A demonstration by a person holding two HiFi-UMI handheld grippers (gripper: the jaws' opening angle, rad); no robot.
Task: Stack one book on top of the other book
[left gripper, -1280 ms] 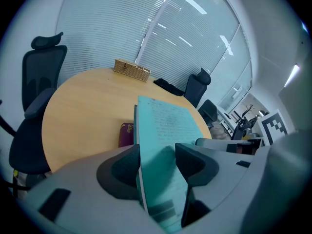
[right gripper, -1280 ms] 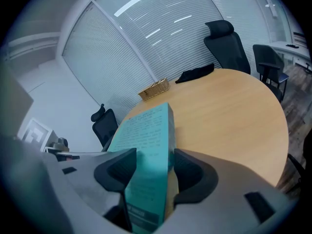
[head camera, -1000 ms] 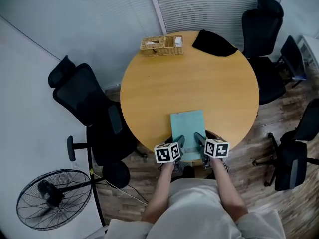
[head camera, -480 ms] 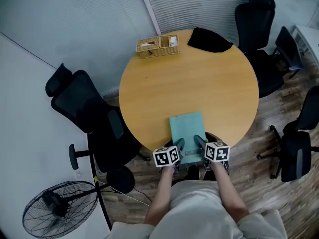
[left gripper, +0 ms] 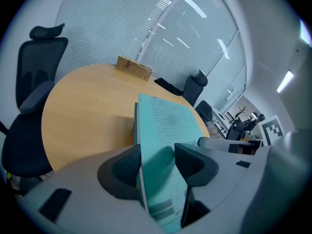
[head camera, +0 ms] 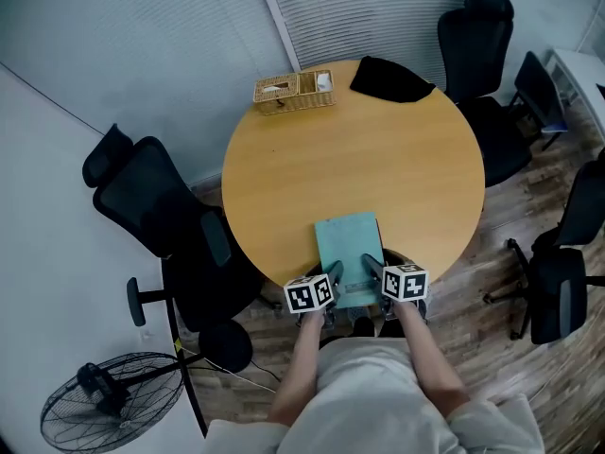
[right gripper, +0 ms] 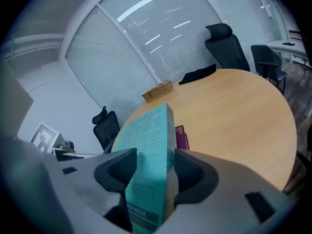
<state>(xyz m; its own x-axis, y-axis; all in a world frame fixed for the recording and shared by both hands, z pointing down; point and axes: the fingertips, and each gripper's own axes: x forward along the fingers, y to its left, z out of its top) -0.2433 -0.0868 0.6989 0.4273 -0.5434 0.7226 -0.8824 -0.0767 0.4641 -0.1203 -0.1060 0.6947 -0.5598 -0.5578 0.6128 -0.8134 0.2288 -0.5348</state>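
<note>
Down at the near edge of the round tabletop [head camera: 378,159] is a teal book [head camera: 345,249], its near end sticking out past the rim towards the person; that's book one of two. Book two is a maroon book [right gripper: 181,136]; only a sliver of it shows in the right gripper view, tucked right under the teal one, and the head view doesn't show it at all. I can't tell whether the teal one's weight is fully on it.

Two grippers, both on the teal book. The left gripper [head camera: 333,274] has the book's near left part between its jaws; those jaws have just been closing a touch and are pressed on it, one above and one below. The right gripper [head camera: 371,268] is on the near right part, with its jaws clamped on the same book.

Other stuff, well apart at the far rim: one wicker basket [head camera: 293,91], and one black cloth [head camera: 389,78] near it. Round the table I count four black office chairs [head camera: 156,197]; there's also one fan [head camera: 109,410] on the floor off to the left.
</note>
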